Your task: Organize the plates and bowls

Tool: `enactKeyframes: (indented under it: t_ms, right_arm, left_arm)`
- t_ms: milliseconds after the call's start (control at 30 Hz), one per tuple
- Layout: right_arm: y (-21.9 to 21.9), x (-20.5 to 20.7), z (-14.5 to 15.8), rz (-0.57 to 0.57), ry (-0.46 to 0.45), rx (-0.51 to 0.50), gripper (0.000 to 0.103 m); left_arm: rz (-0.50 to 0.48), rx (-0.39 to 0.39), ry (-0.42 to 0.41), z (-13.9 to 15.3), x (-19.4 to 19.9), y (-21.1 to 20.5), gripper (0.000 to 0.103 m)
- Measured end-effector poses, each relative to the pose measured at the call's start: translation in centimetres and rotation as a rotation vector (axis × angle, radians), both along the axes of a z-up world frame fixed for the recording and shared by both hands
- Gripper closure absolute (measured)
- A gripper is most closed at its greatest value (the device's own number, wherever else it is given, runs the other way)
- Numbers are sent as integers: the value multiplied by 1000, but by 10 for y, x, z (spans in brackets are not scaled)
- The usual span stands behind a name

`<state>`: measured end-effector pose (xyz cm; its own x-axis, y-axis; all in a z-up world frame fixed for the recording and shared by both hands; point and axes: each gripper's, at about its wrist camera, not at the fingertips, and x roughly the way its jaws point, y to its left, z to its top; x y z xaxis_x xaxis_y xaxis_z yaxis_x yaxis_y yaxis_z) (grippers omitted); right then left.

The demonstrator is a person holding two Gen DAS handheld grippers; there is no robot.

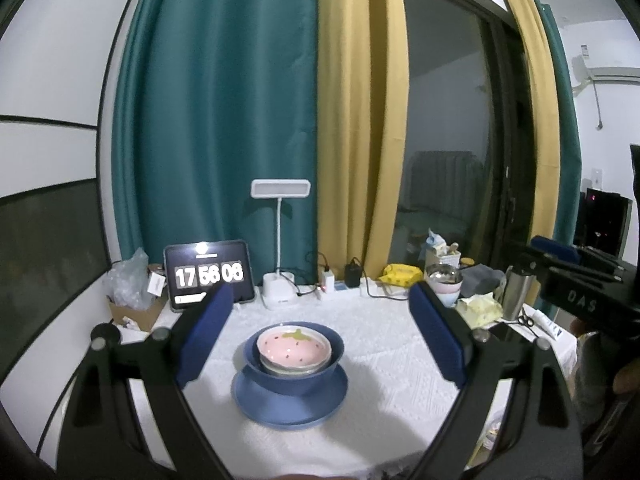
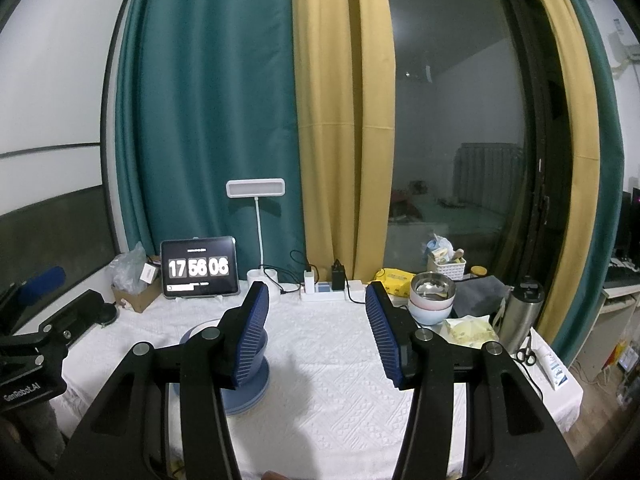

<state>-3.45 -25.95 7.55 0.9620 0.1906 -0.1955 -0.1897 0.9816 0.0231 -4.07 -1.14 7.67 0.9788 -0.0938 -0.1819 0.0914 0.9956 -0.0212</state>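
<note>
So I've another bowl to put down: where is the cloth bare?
Bare: the white tablecloth right of the blue plate stack, and the strip between it and the tablet. Crowded: the right edge by the stacked bowls, steel flask and scissors.

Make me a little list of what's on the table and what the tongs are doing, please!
table cover: white cloth
main stack: pink strawberry bowl on a pale bowl, nested in a blue bowl, on a blue plate
other stack: metal bowl on pastel bowls, back right
left tongs: open, empty, apart from the main stack
right tongs: open, empty, over bare cloth
at the back: tablet clock, white lamp
</note>
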Motion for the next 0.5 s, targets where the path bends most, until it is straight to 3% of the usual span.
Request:
enactKeyframes:
  t_ms: [500]
  right_arm:
    - [1,-3,-2,3,7,-6,50]
  left_arm:
    - [7,-5,2,2,5,7,12]
